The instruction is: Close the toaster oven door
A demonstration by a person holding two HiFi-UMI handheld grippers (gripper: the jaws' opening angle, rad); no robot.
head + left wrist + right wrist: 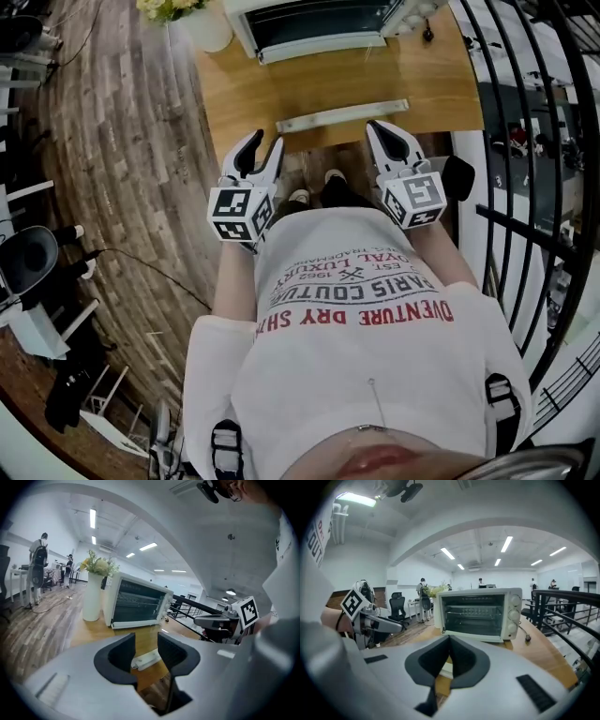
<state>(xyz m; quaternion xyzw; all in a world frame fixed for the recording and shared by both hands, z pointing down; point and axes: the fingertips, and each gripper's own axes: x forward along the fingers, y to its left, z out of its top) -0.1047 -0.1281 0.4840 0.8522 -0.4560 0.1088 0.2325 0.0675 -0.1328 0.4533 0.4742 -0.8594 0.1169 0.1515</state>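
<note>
The white toaster oven (309, 23) stands at the far end of the wooden table (234, 94), its front facing me and its racks in plain sight (476, 613). A white bar (342, 114) lies level in front of it; it looks like the handle edge of the let-down glass door, and the glass itself is hard to make out. My left gripper (265, 141) hovers at the table's near edge, open and empty, and the bar (146, 659) shows through its gap. Beside it, my right gripper (375, 125) is shut on nothing and points at the oven.
A white vase with yellow flowers (192, 19) stands left of the oven. A black railing (525, 141) runs along the right side. The oven's cord and plug (527, 637) lie on the table to its right. Office chairs and people are far off.
</note>
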